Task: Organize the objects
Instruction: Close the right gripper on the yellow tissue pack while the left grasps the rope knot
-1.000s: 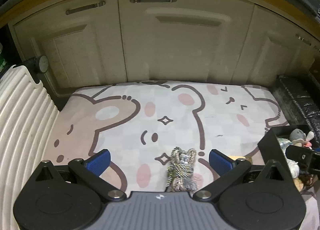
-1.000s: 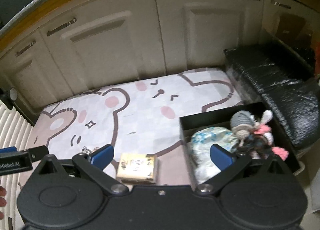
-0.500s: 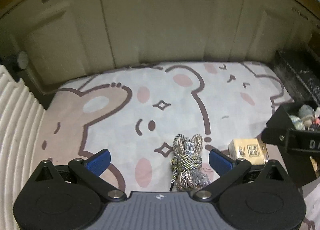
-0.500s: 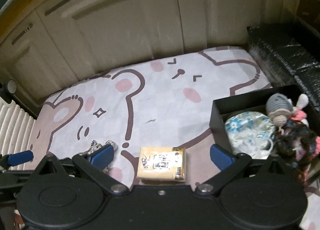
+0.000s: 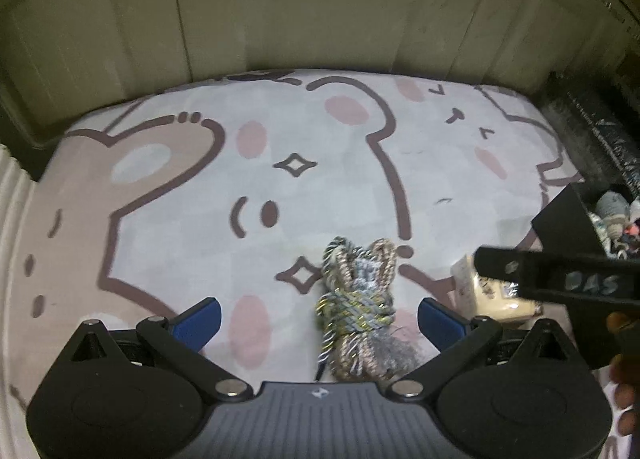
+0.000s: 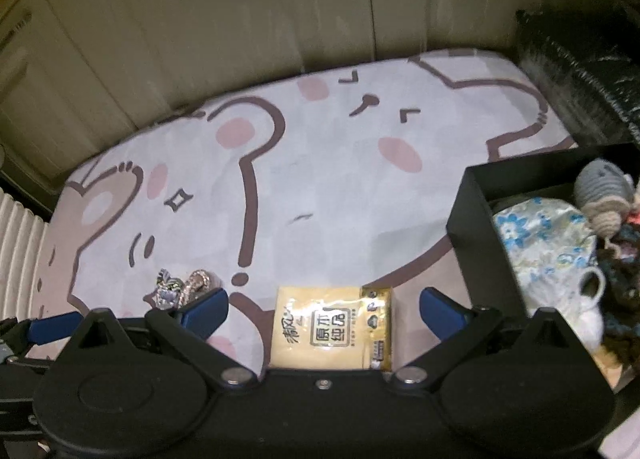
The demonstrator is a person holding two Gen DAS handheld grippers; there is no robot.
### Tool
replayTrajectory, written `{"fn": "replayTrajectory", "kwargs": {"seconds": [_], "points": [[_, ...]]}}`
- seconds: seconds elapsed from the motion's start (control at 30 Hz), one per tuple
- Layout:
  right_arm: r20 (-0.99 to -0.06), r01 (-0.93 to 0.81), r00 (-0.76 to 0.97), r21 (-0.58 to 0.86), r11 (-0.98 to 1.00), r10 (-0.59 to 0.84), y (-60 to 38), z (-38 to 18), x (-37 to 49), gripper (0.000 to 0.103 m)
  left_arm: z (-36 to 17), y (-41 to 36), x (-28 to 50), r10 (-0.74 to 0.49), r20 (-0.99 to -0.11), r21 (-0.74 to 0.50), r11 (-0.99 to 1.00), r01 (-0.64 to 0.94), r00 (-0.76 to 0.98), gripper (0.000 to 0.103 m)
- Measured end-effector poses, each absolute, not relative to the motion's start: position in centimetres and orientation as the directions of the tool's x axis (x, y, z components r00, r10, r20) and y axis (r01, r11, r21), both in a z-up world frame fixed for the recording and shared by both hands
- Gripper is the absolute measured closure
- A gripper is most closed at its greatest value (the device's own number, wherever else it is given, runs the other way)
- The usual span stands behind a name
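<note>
Item 1: rope bundle, braided and knotted, lying on the bear-print mat. It is sitting between the spread fingers of the left gripper, slightly toward the 3 o'clock finger, its long axis running 12 to 6 o'clock, looped ends toward 12.

Item 2: tissue pack, yellow, lying flat on the mat between the wide-open fingers of the right gripper, long axis running 9 to 3 o'clock.

Item 3: black box, at 3 o'clock of the pack, already holding a floral pouch and a knitted toy.

Judgement: each gripper is lining up on its own item, holding nothing; the right is nearer the box, so the pack is probably going in first.
</note>
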State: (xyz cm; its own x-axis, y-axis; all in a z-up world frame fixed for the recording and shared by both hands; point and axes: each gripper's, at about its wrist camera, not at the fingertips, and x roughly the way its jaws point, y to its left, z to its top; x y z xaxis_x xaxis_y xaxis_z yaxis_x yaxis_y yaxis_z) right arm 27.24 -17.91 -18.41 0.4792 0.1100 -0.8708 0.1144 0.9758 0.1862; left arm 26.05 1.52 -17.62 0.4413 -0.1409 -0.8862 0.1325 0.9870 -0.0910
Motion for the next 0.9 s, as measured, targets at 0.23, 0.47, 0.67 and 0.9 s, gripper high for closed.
{"fn": "replayTrajectory", "kwargs": {"seconds": [0.23,0.47,0.67,0.9], "points": [[-0.896,0.122,0.431,0.178,0.976,0.109,-17.7,-20.3,28.4,0.011,-19.0,1.2,27.0,-0.214,-0.892,-0.169,0.975,0.145,0.399,0.012],[-0.916,0.105,0.391,0.137,0.985,0.086,-17.0,-21.3,29.0,0.016,-20.7,0.4,27.8,-0.201,-0.916,-0.160,0.977,0.144,0.347,0.023],[-0.924,0.104,0.378,0.098,0.990,0.052,-16.9,-21.4,29.2,0.027,-20.9,0.0,28.0,-0.161,-0.920,-0.108,0.980,0.165,0.357,0.036],[-0.919,0.084,0.389,0.102,0.991,0.062,-17.0,-20.9,28.8,0.028,-20.3,-0.1,27.7,-0.167,-0.919,-0.114,0.980,0.166,0.358,0.054]]}}
